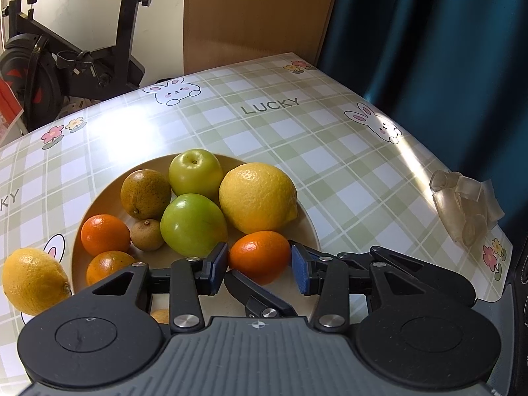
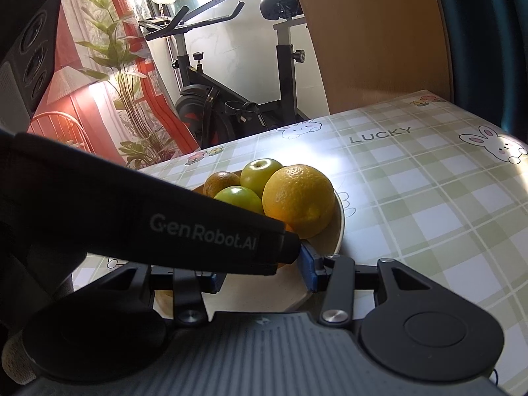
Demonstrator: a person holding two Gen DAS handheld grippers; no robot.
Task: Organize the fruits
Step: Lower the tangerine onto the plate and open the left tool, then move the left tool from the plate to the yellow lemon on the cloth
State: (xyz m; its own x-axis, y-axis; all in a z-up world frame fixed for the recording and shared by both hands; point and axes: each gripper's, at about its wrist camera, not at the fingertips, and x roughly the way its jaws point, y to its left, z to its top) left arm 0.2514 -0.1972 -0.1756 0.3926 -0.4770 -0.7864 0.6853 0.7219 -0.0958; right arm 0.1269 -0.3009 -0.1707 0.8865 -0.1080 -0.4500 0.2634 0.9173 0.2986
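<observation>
A beige plate (image 1: 99, 194) on the checked tablecloth holds two green apples (image 1: 194, 173) (image 1: 193, 224), a big lemon (image 1: 257, 198), a dark greenish orange (image 1: 145, 193), a small brown fruit (image 1: 147, 234) and two tangerines (image 1: 105, 234). My left gripper (image 1: 260, 265) is shut on a third tangerine (image 1: 259, 254) just over the plate's near side. A second lemon (image 1: 34, 280) lies on the cloth left of the plate. In the right wrist view the left gripper's black body (image 2: 198, 227) crosses in front. My right gripper (image 2: 262, 272) stands open over the plate's rim (image 2: 340, 227), with only plate showing between its pads.
A crumpled clear plastic piece (image 1: 465, 204) lies near the table's right edge. Behind the table stand an exercise bike (image 2: 237, 92), a wooden board (image 1: 257, 13) and a blue curtain (image 1: 429, 49). A potted plant (image 2: 128, 76) and a black speaker-like box (image 2: 33, 43) are at the left.
</observation>
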